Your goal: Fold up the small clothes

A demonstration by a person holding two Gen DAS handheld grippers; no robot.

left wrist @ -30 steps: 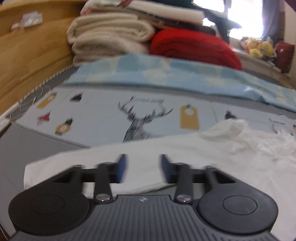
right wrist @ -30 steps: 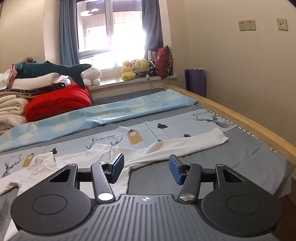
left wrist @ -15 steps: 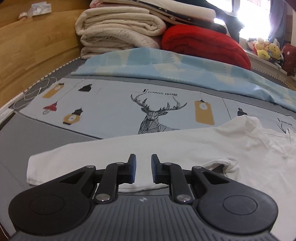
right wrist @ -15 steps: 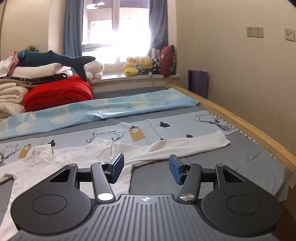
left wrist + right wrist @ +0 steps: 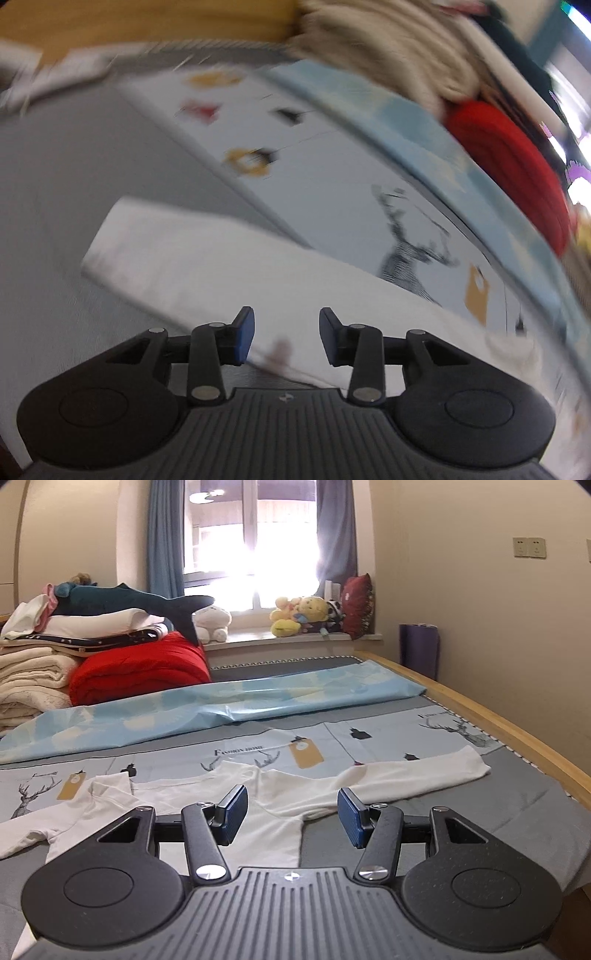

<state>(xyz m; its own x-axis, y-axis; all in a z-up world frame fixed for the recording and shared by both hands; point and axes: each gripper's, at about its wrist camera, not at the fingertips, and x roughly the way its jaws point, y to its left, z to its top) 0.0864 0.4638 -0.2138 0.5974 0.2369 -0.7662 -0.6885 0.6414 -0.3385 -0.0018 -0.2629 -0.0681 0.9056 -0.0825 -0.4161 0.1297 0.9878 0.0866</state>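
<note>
Left gripper: tilted down, jaws opening, empty, over white garment sleeve. Right gripper: near level, parted, empty.

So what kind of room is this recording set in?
Most likely a bedroom: a bed with a wooden frame, folded blankets stacked at its far end, and stuffed toys along the windowsill.

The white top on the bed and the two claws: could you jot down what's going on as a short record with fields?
garment: white long-sleeved top, spread flat, sleeves out to both sides
surface: bed sheet with deer print
left claw: jaws opening above one sleeve, nothing between them; view blurred
right claw: open, empty, over the top's middle
behind: red blanket, plush toys on the windowsill
</note>
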